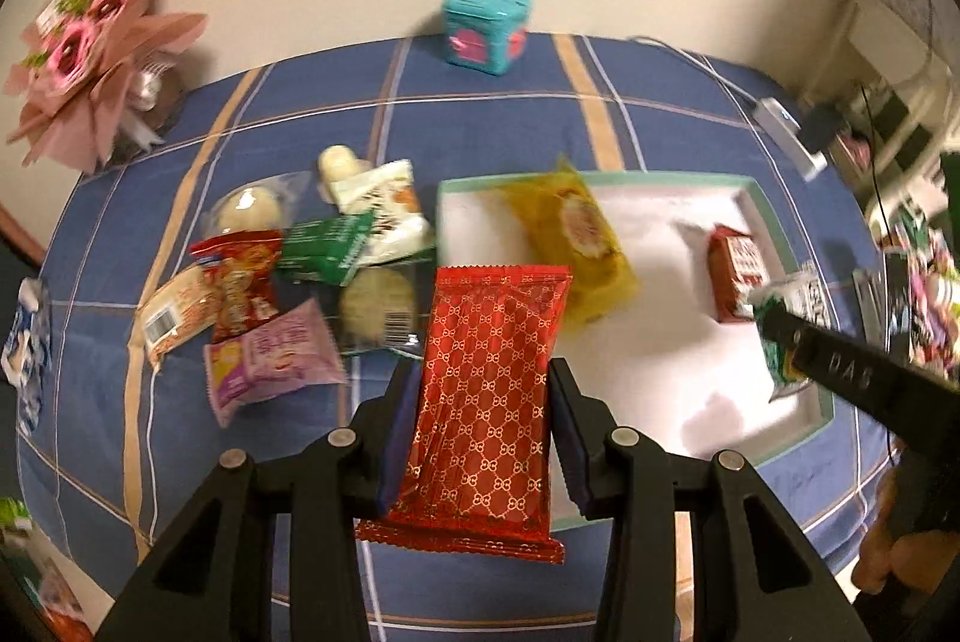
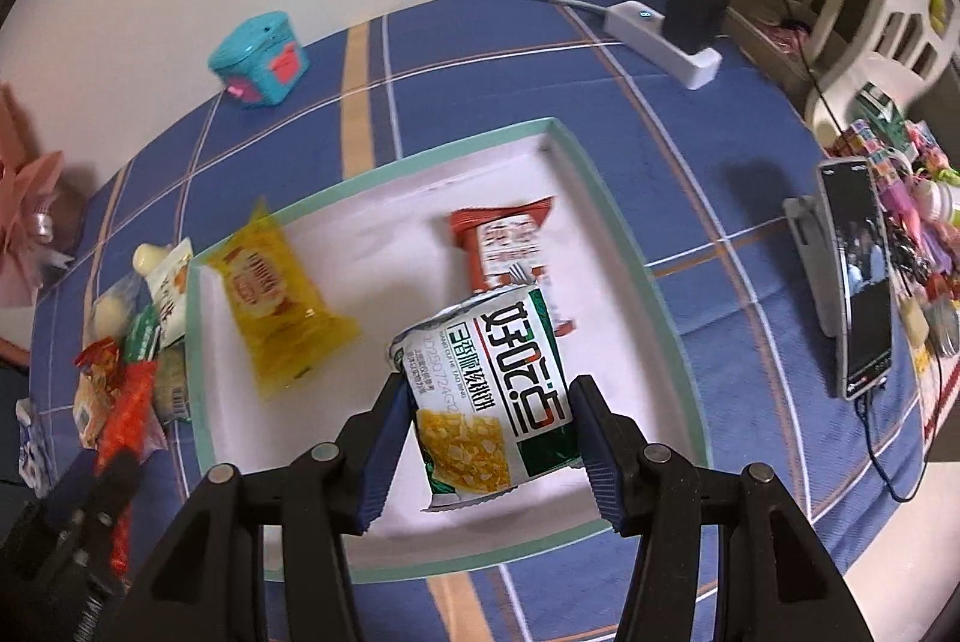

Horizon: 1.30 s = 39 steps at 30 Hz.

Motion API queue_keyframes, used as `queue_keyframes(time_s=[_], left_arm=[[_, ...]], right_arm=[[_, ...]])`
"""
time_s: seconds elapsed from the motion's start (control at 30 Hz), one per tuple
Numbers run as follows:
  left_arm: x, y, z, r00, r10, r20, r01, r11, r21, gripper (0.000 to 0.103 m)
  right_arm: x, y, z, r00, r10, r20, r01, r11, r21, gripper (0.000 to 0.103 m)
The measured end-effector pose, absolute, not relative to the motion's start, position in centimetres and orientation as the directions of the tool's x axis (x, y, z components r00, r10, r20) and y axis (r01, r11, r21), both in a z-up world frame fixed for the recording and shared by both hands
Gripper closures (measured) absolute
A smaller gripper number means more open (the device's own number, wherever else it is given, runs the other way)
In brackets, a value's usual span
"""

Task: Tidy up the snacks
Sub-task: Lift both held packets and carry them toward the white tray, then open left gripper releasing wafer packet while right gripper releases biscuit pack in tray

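My left gripper [image 1: 480,390] is shut on a red packet with a gold pattern [image 1: 489,396], held over the near left edge of the white tray [image 1: 660,342]. My right gripper [image 2: 486,402] is shut on a green and white snack packet [image 2: 492,390] above the same tray [image 2: 372,282]; that packet [image 1: 786,324] also shows at the right of the left wrist view. Inside the tray lie a yellow packet [image 2: 276,306] and a red-brown packet [image 2: 510,246]. A pile of loose snacks [image 1: 282,276] lies on the blue cloth left of the tray.
A teal box [image 1: 486,27] stands at the table's far edge. A pink bouquet [image 1: 96,42] sits far left. A white power strip [image 2: 666,36] with a cable lies far right. A phone on a stand [image 2: 852,276] and more colourful items stand to the right.
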<state>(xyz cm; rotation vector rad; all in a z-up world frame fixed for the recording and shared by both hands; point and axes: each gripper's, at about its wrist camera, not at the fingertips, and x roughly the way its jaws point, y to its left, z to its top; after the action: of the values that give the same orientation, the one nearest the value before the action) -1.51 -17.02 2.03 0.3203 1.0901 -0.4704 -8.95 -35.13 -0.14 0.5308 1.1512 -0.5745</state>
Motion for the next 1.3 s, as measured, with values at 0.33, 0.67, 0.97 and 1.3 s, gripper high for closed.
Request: queue_keyframes(time_s=[0.33, 0.67, 0.97, 1.3], left_arm=[[-3.2, -20.2, -0.7, 0.378, -0.156, -0.913, 0.589, 0.801, 0.107, 0.059], [-3.3, -22.0, -4.5, 0.353, -0.080, -0.932, 0.615, 0.770, 0.167, 0.059], [-3.2, -22.5, -6.9, 0.291, -0.042, -0.956, 0.628, 0.762, 0.158, 0.060], [-3.1, -23.0, -7.7, 0.279, -0.025, -0.960, 0.632, 0.758, 0.164, 0.059]], right_arm=[[-9.1, -35.3, -1.2, 0.275, -0.137, -0.952, 0.667, 0.740, 0.086, 0.046], [-8.6, -35.1, -4.1, 0.202, -0.094, -0.975, 0.660, 0.749, 0.064, 0.046], [-8.4, -34.9, -6.2, 0.152, -0.065, -0.986, 0.654, 0.755, 0.050, 0.046], [-7.5, -34.7, -6.8, 0.137, -0.068, -0.988, 0.652, 0.757, 0.038, 0.046]])
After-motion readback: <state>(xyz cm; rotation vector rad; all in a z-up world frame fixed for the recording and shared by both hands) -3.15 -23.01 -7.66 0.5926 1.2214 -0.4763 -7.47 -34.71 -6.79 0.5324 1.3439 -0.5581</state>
